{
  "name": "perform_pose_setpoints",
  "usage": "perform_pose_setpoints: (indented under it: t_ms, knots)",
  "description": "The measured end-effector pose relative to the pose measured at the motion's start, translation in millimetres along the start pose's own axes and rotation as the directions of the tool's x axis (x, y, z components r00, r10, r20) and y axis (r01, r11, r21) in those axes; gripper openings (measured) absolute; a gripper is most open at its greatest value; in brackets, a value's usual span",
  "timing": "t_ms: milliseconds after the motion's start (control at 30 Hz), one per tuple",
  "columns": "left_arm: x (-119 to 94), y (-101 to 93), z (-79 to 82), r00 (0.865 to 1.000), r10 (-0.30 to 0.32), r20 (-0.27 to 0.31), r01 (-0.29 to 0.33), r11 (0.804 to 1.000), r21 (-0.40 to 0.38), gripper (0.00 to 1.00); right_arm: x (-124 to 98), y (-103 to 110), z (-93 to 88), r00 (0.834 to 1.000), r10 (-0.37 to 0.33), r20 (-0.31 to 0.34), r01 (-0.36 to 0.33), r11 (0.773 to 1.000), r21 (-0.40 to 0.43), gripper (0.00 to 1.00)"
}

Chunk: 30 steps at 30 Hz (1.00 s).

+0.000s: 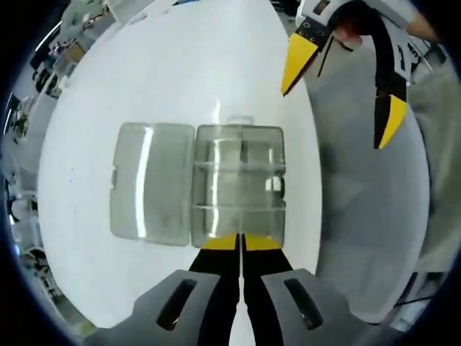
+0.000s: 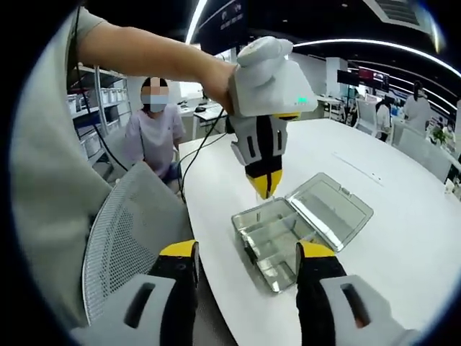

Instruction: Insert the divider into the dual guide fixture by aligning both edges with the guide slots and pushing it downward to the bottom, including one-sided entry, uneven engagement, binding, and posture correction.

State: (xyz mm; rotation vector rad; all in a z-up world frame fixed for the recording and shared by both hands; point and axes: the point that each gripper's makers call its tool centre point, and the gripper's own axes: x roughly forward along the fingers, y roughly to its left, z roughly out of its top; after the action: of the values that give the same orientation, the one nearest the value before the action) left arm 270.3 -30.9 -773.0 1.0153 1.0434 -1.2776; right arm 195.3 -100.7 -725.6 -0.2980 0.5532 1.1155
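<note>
A clear plastic box lies on the white table with its lid folded open to the left. Two thin clear dividers cross its inside. My left gripper is shut, its yellow tips at the box's near wall; I cannot tell whether a thin clear piece sits between them. My right gripper hangs open beyond the table's edge, apart from the box. In the right gripper view a gloved hand holds the left gripper pointing down at the rim of the box. The right gripper is open and holds nothing.
The table's rounded edge runs close to the box, with grey floor beyond it. A mesh chair back stands by the table. A person sits behind it. Cables trail across the table's far end.
</note>
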Motion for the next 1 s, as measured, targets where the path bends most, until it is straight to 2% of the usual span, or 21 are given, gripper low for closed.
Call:
perform_pose_setpoints:
  t_ms: [200, 1000]
  knots:
    - [3.1, 4.2, -4.4, 1.0, 0.007, -0.014, -0.007, 1.0, -0.001, 0.0, -1.5, 0.1, 0.0, 1.0, -0.004, 0.004, 0.004, 1.0, 0.006, 0.52]
    - [11.6, 2.3, -3.4, 1.0, -0.003, -0.024, 0.003, 1.0, -0.001, 0.0, -2.4, 0.6, -4.1, 1.0, -0.003, 0.008, 0.003, 1.0, 0.022, 0.53]
